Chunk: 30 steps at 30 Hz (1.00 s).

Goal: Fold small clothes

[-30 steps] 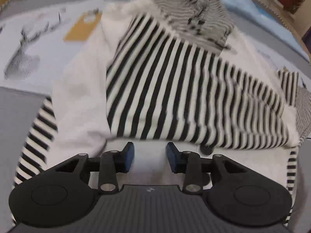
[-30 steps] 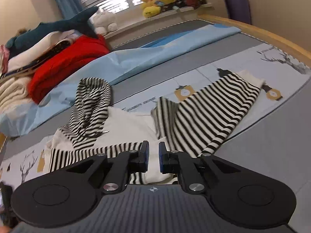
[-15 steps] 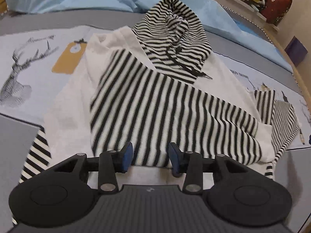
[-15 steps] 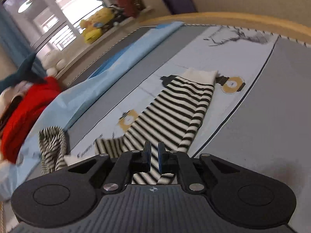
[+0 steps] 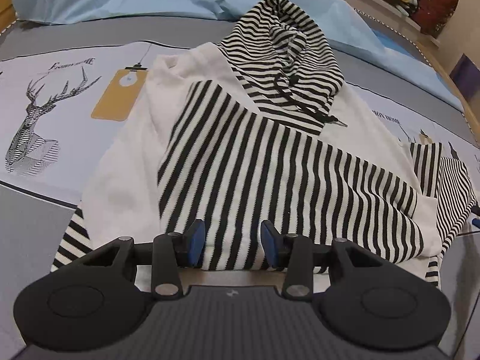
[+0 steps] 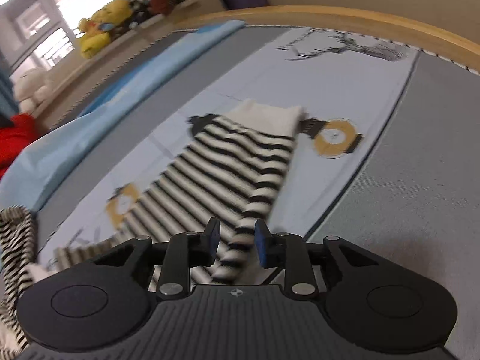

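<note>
Subject garment: a small hooded top (image 5: 192,156), white body with striped hood (image 5: 288,51), lying face up on the bed (image 5: 36,234). All positions below are referred to the hood.

One striped sleeve (image 5: 270,174) is already folded across the chest, running from just below the hood down toward the hem. The other sleeve (image 6: 228,168) lies stretched straight out, well away from the hood, with its white cuff (image 6: 270,117) farthest off and touching a printed lamp motif (image 6: 336,138) on the sheet.

Left gripper (image 5: 231,243): over the hem end, opposite the hood; fingers stand moderately apart, with the edge of the folded sleeve seen between them. No pad is seen pressing on cloth.

Right gripper (image 6: 235,241): over the outstretched sleeve, part-way along it; fingers are opening, with a raised fold of the sleeve's lower edge between them and a visible gap on either side. The view is motion-blurred.

Assessment: the step in hand appears to be taking up the second sleeve. Recommended practice:
- Close on the sleeve nearer the cuff, catching both layers.
- Carry it toward the hood side in a low arc so that it lands flat across the first sleeve.
- Let the left gripper steady the hem, so the body does not drag.

Risk: a mid-sleeve grasp leaves the cuff trailing.
</note>
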Available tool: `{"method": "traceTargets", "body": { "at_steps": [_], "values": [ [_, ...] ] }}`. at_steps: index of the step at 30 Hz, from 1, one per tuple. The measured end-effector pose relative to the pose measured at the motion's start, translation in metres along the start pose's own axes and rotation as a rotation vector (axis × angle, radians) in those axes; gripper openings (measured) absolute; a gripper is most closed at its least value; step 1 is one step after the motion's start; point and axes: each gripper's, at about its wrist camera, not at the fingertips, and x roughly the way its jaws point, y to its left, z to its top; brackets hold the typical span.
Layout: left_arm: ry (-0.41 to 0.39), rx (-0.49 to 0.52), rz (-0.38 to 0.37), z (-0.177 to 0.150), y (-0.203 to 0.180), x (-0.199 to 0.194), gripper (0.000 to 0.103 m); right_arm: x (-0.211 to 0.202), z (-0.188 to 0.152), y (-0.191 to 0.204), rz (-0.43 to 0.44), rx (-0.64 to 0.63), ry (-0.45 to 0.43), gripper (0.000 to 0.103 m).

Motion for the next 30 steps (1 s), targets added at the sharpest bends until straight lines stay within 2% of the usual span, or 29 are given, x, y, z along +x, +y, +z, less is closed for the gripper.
{"method": "traceTargets", "body": {
  "at_steps": [3,9,11,12,14,17,21,26,28,30],
  "values": [
    [0.006,0.002,-0.005,0.000,-0.003,0.003,0.045,0.016,0.002,-0.013,-0.025,0.026,0.005,0.037],
    [0.007,0.000,-0.005,0.000,-0.005,0.004,0.045,0.035,0.004,-0.010,0.011,-0.004,-0.041,0.036],
    [0.007,-0.004,-0.005,0.001,-0.004,0.004,0.045,0.036,0.003,-0.007,0.029,-0.004,-0.053,0.008],
    [0.006,-0.008,-0.005,0.001,-0.002,0.003,0.045,0.034,0.002,-0.006,0.023,-0.006,-0.064,0.008],
    [0.003,-0.013,-0.007,0.004,0.000,0.001,0.045,0.023,0.005,-0.001,-0.002,-0.010,-0.100,0.007],
    [-0.008,-0.030,-0.020,0.008,0.004,-0.005,0.045,-0.007,0.018,0.006,0.007,0.024,-0.146,0.006],
    [-0.019,-0.052,-0.033,0.012,0.009,-0.011,0.045,-0.070,0.022,0.019,0.029,0.096,-0.195,0.006],
    [-0.017,-0.086,-0.024,0.012,0.017,-0.012,0.045,-0.123,-0.017,0.024,-0.038,0.164,-0.168,0.007],
    [-0.017,-0.092,-0.023,0.011,0.019,-0.013,0.045,-0.122,-0.031,0.017,-0.078,0.196,-0.155,0.007],
    [-0.020,-0.089,-0.019,0.010,0.021,-0.014,0.045,-0.107,-0.033,0.010,-0.132,0.261,-0.101,0.006]
  ]
}}
